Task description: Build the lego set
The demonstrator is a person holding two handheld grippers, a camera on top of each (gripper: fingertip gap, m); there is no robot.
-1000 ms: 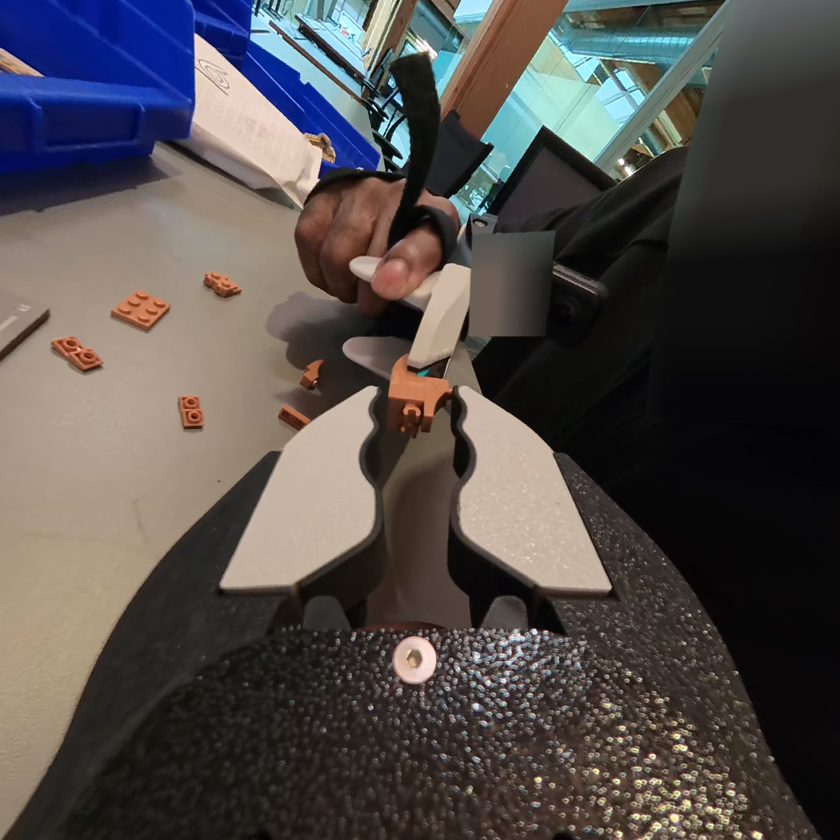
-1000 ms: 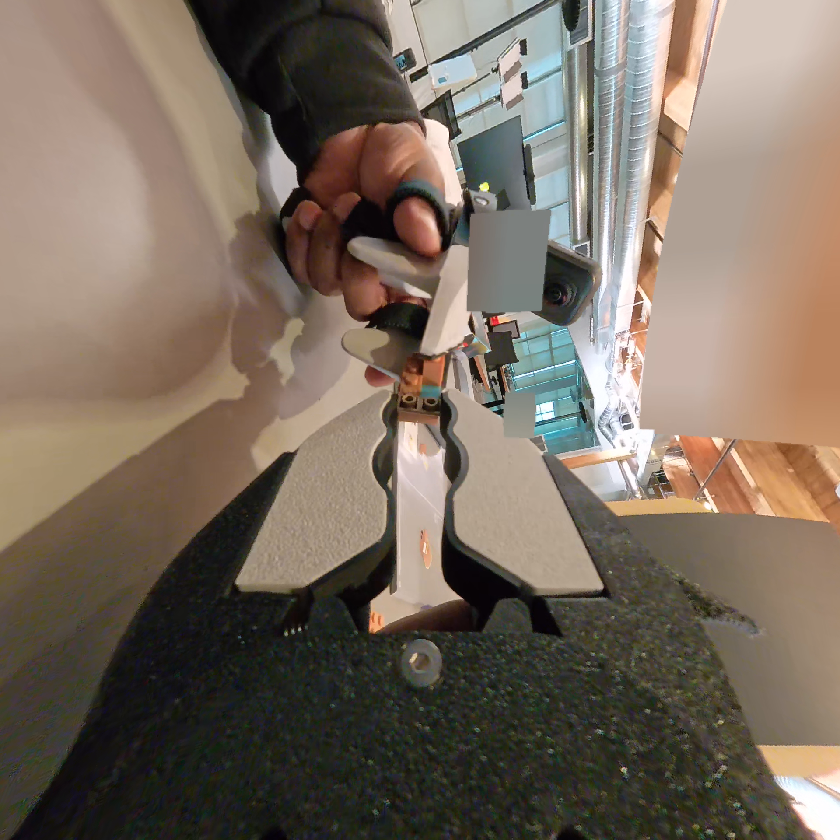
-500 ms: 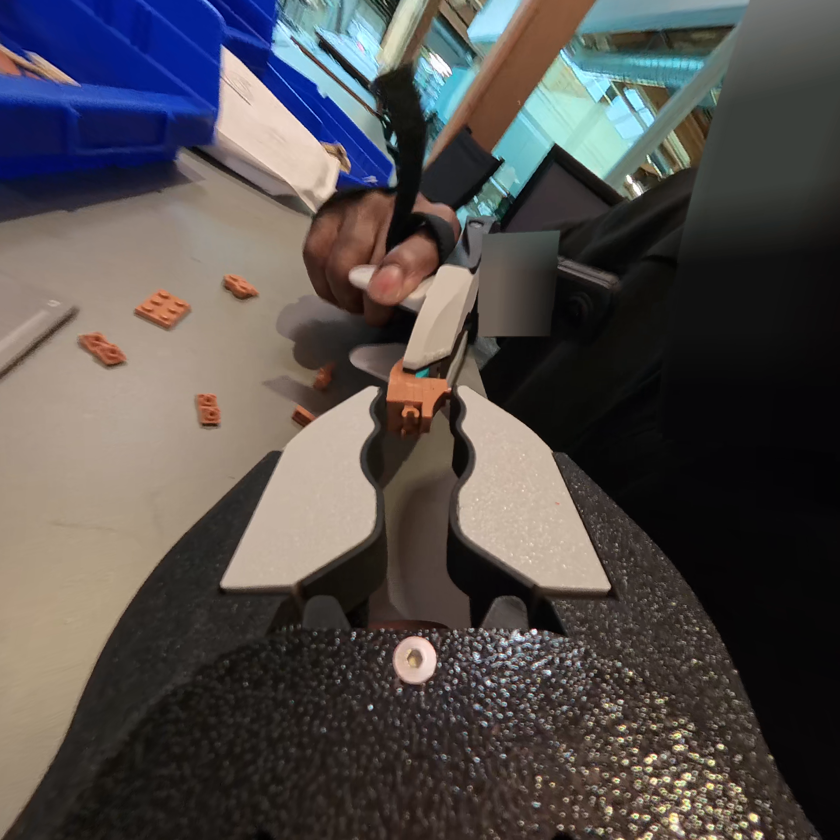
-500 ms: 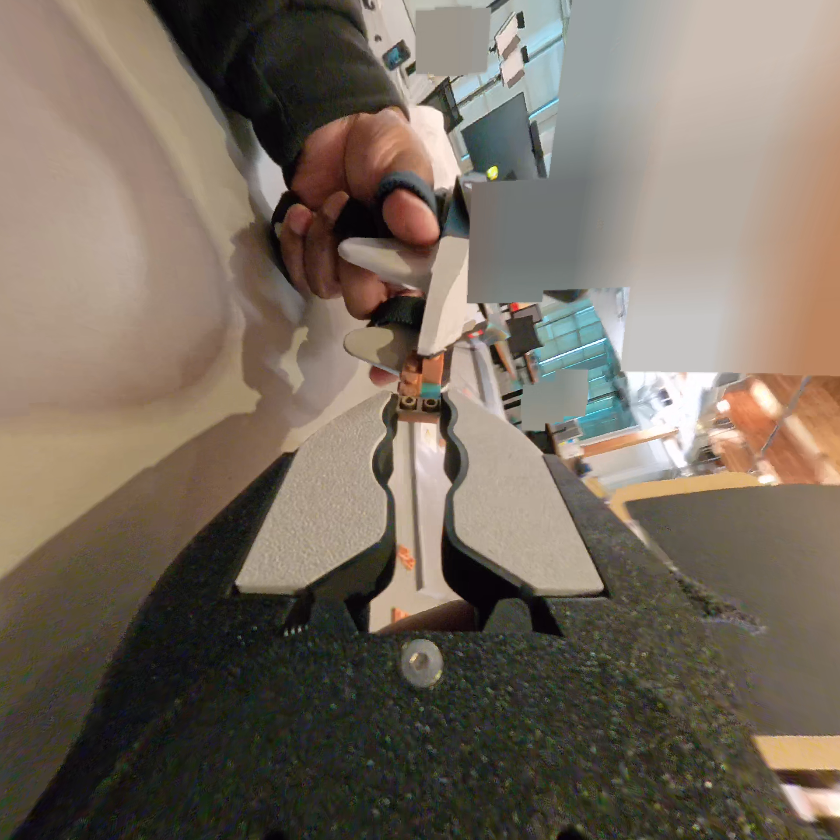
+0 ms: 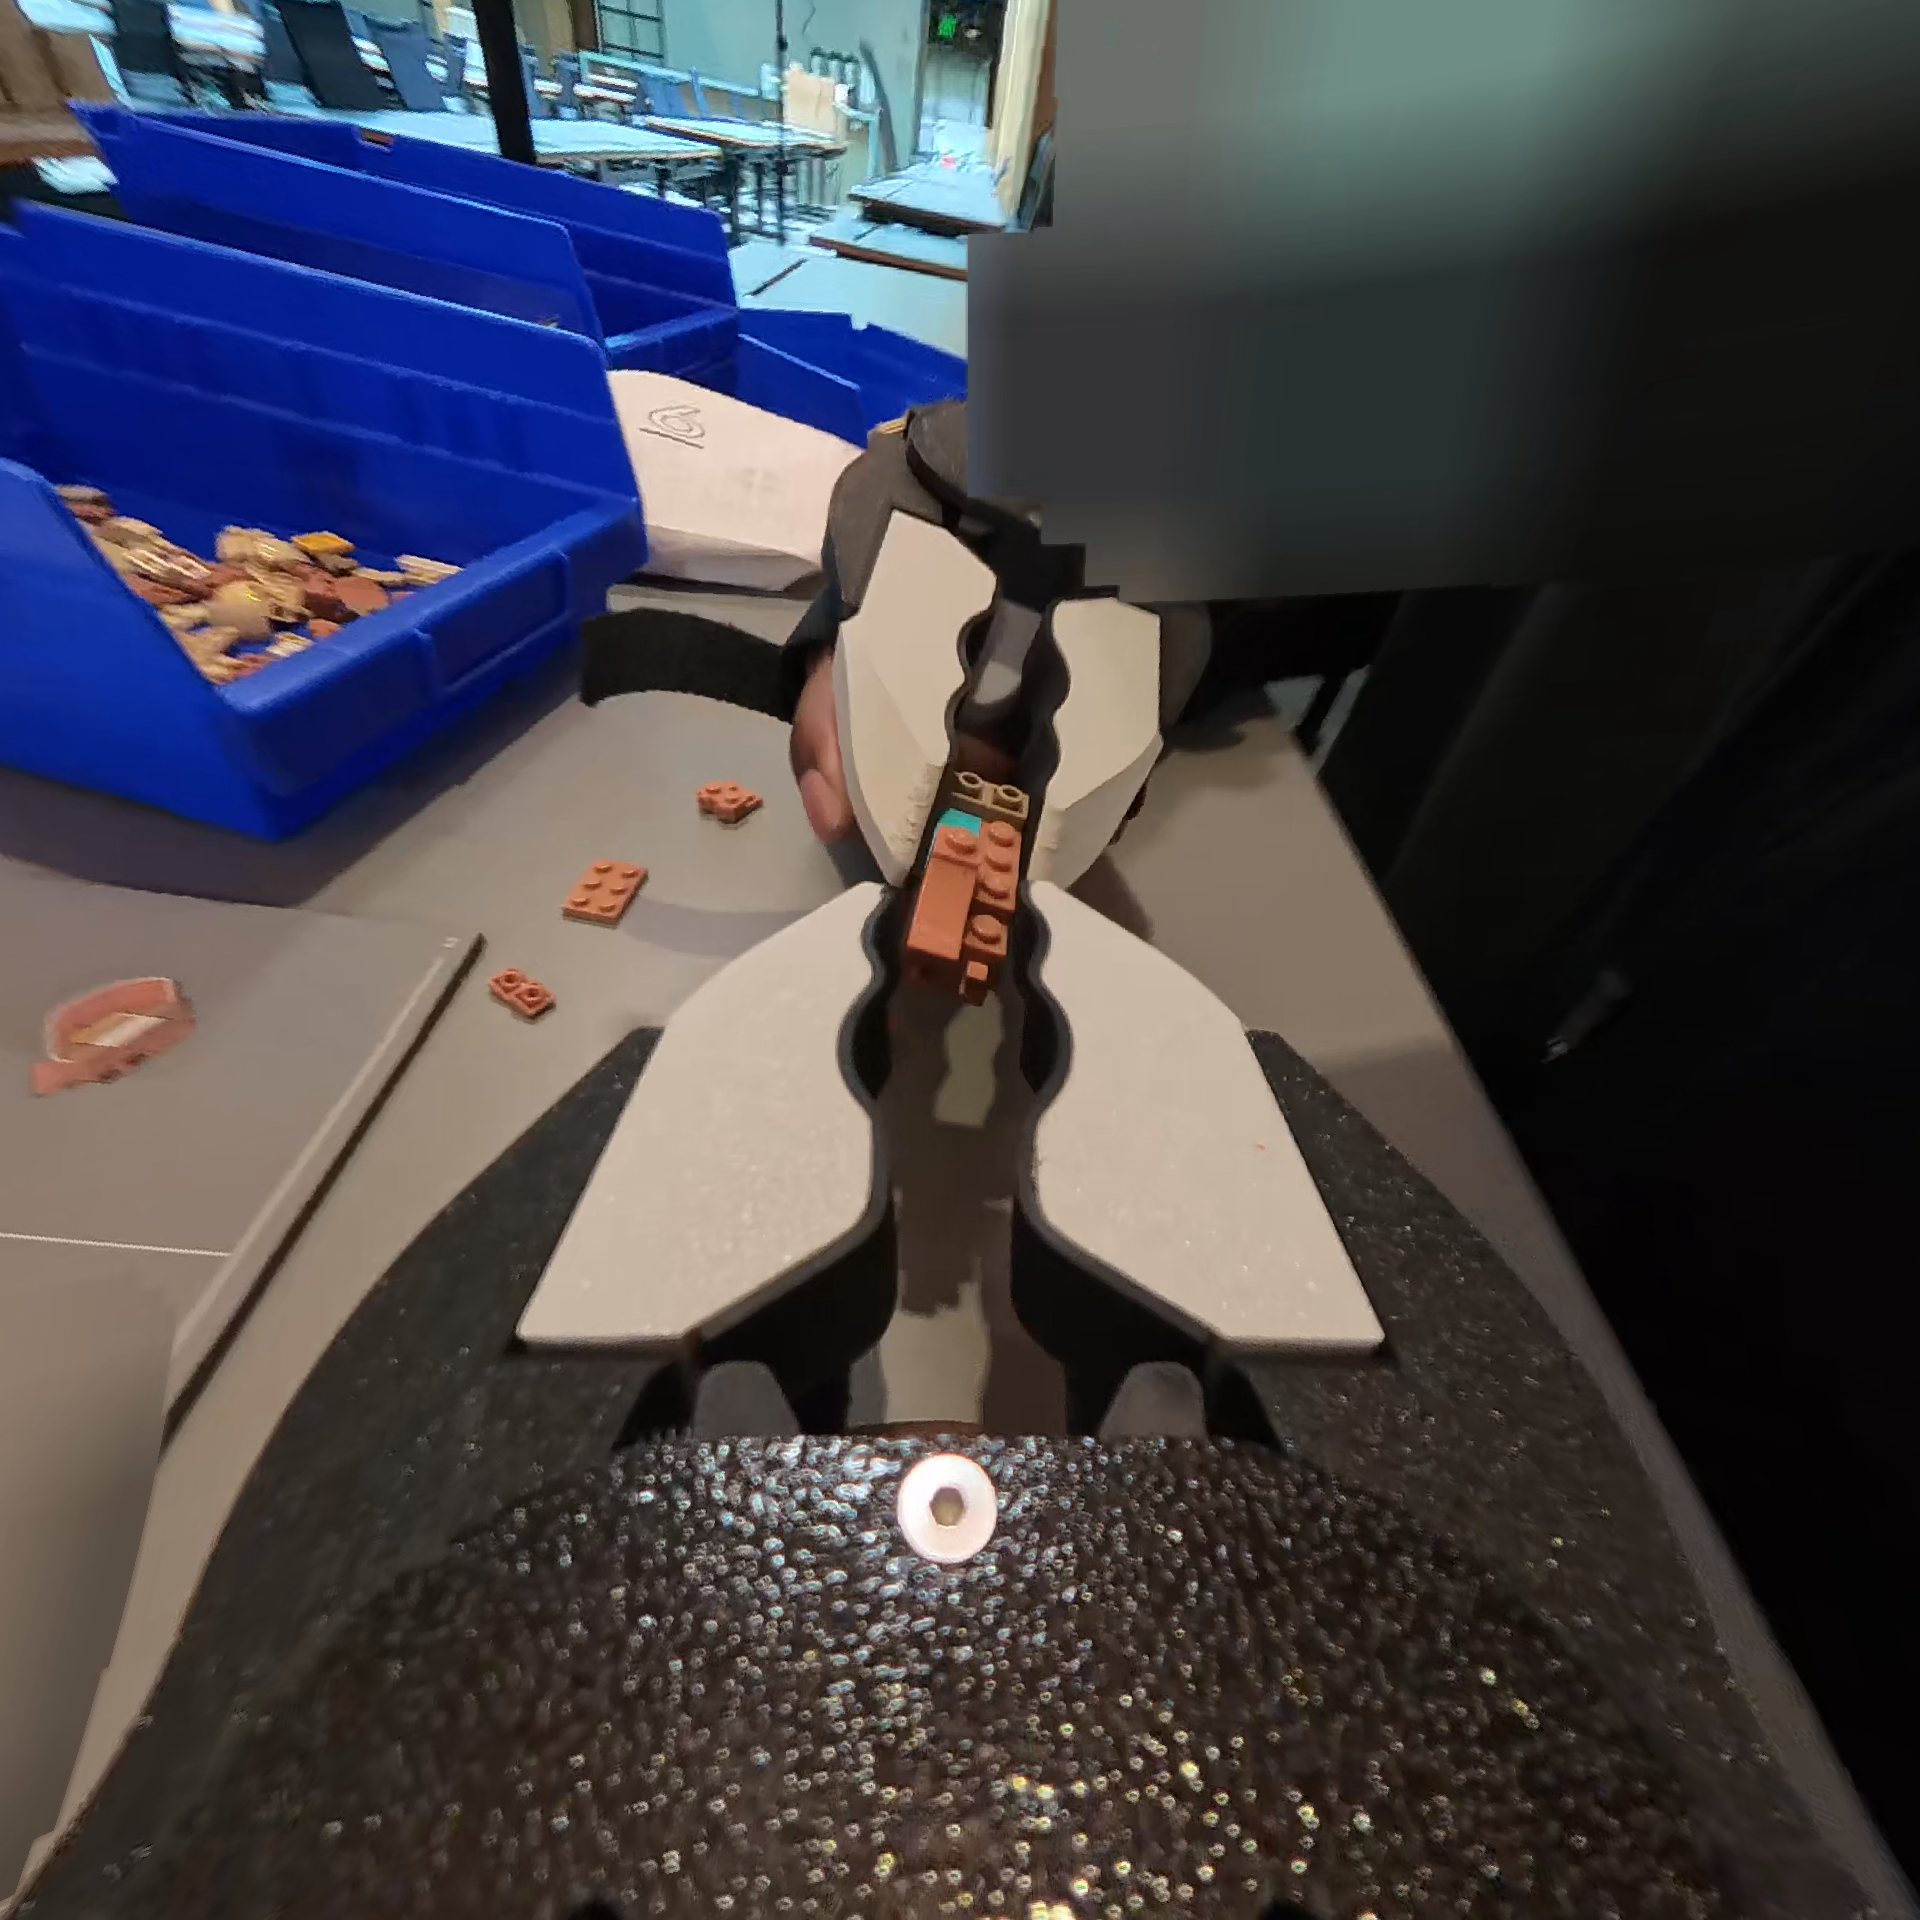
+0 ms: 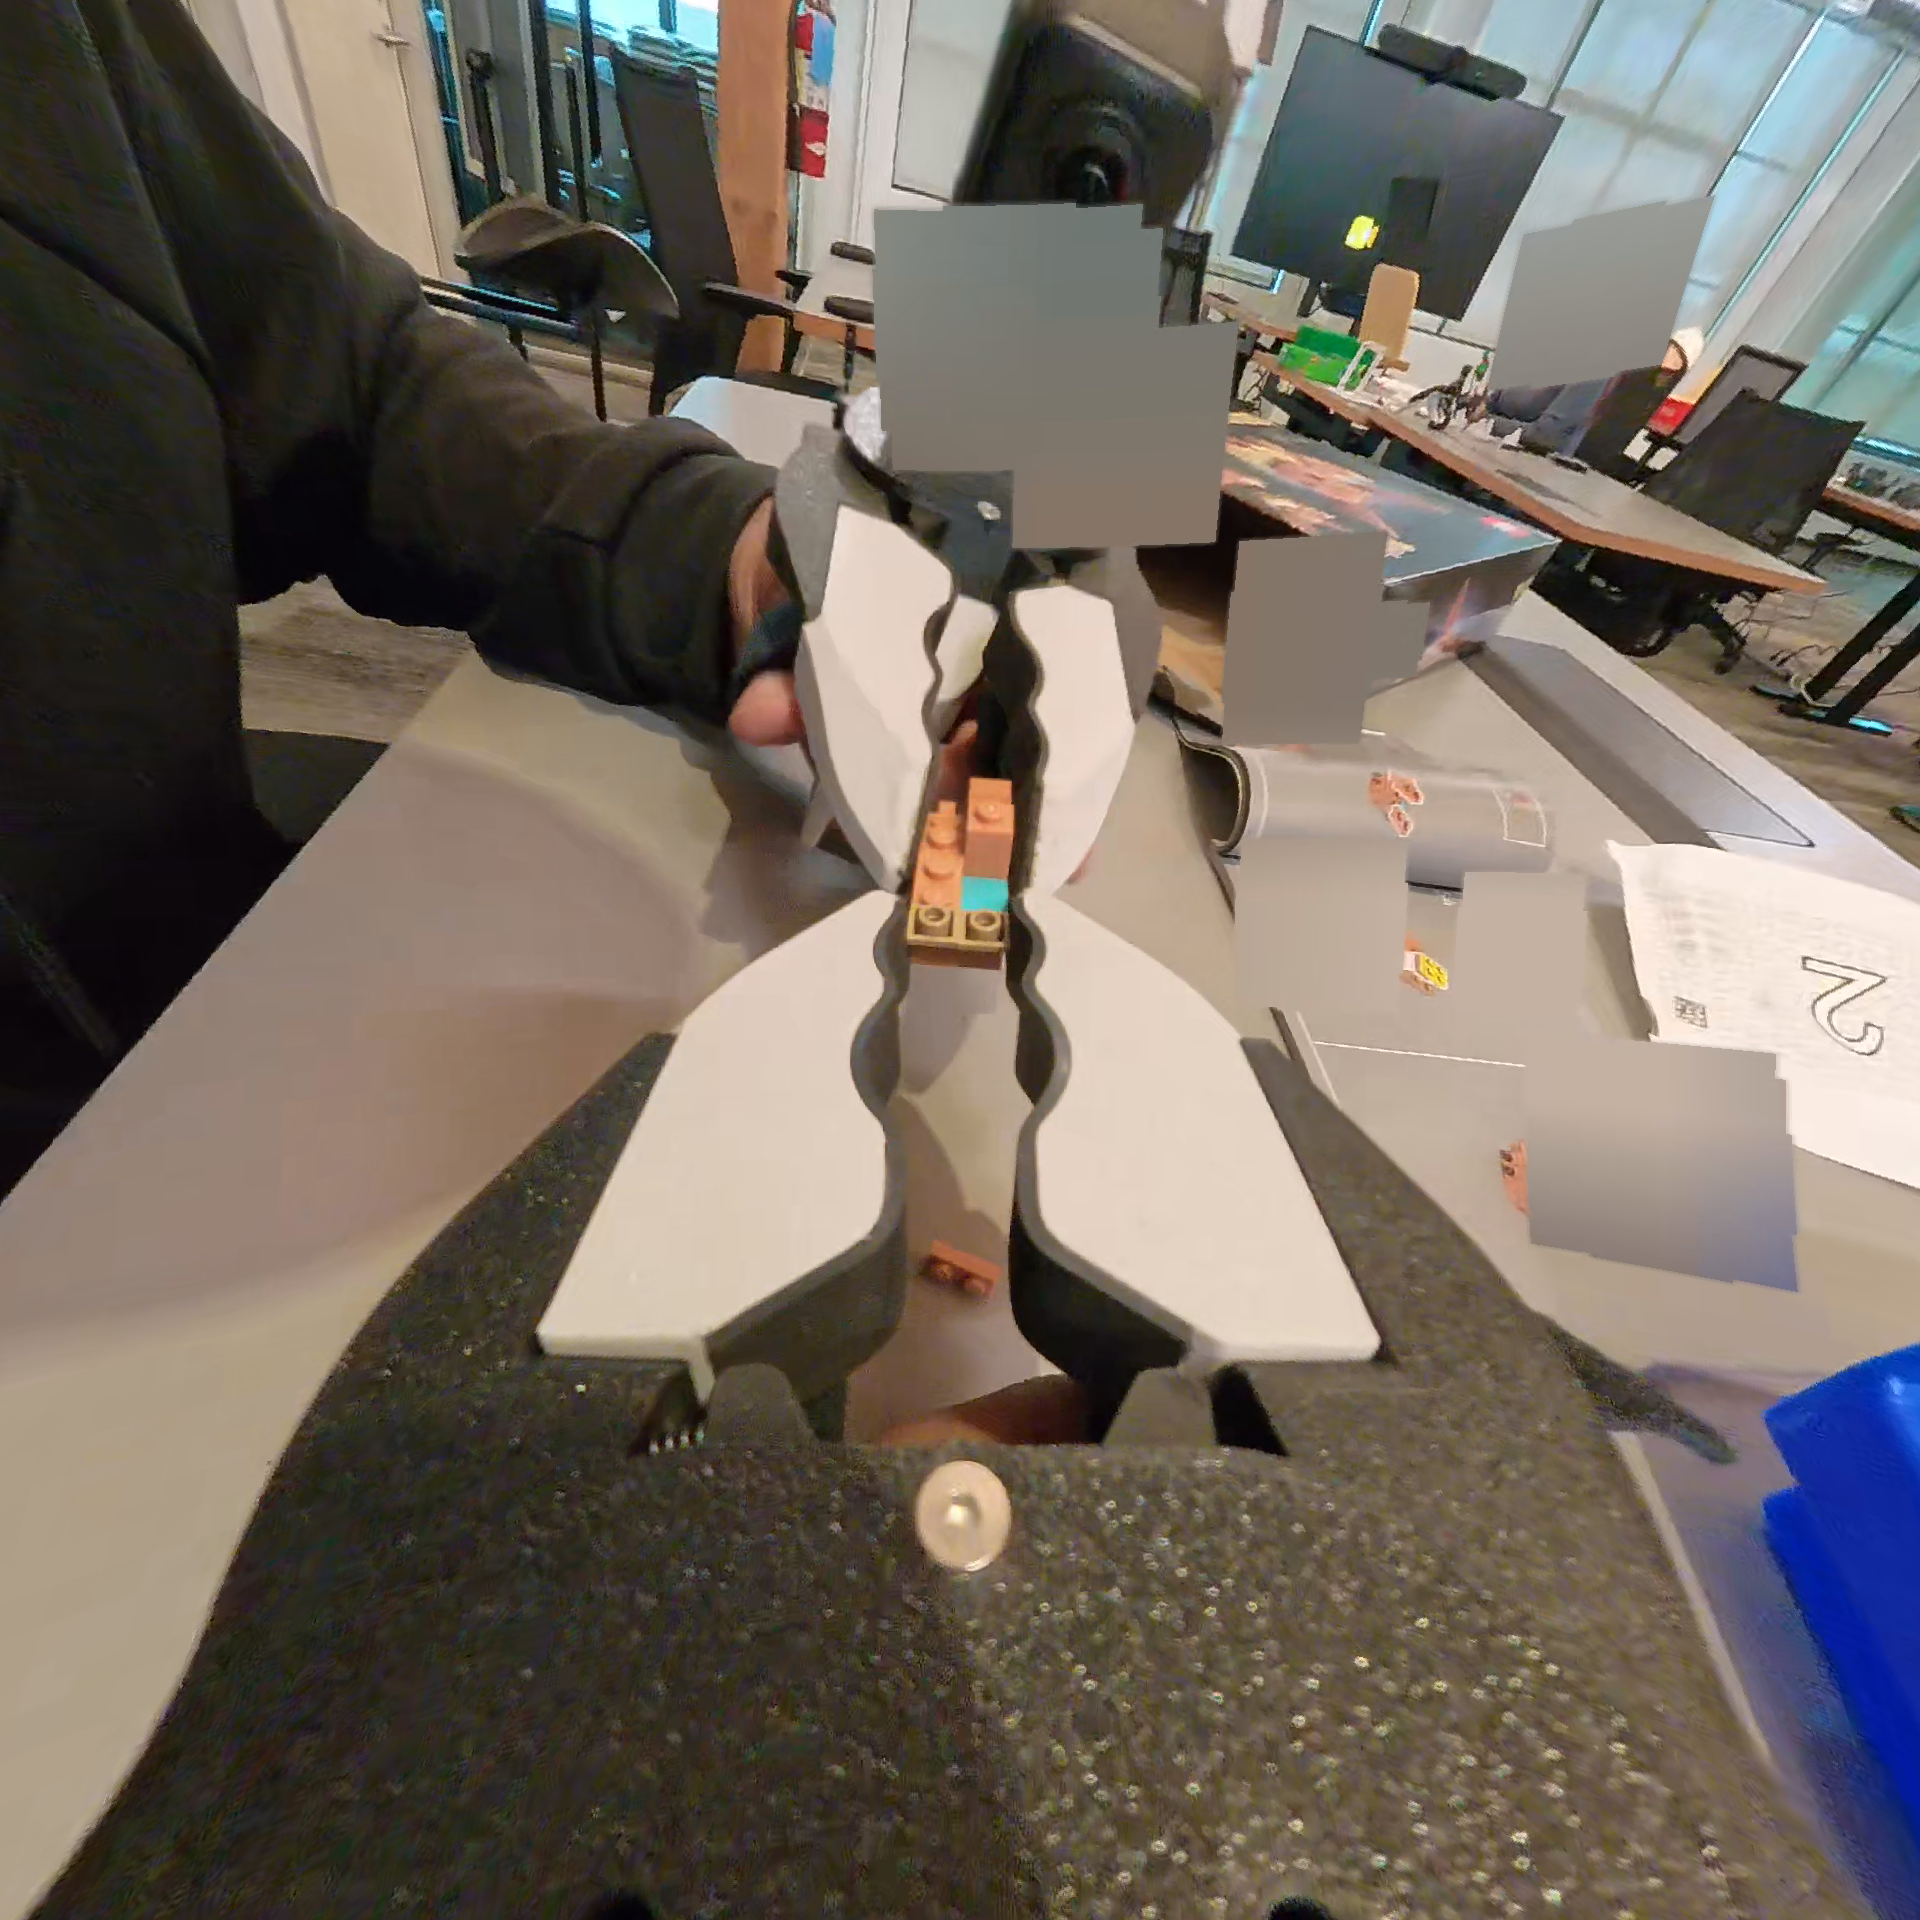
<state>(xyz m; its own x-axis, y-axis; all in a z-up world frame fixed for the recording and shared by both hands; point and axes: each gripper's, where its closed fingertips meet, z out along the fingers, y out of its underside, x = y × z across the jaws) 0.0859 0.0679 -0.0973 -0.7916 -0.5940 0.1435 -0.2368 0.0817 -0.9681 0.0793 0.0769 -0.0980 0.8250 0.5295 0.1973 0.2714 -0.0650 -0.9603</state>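
Both grippers meet tip to tip on one small brick assembly, held above the table. The left gripper is clamped on its brown end, pads pressing both sides. The right gripper is clamped on the opposite end, where a tan plate and a teal piece sit; its pads press the tan plate's sides. Loose brown plates lie on the table to the left, near a blue bin of mixed pieces. Papers lie further out in the right wrist view.
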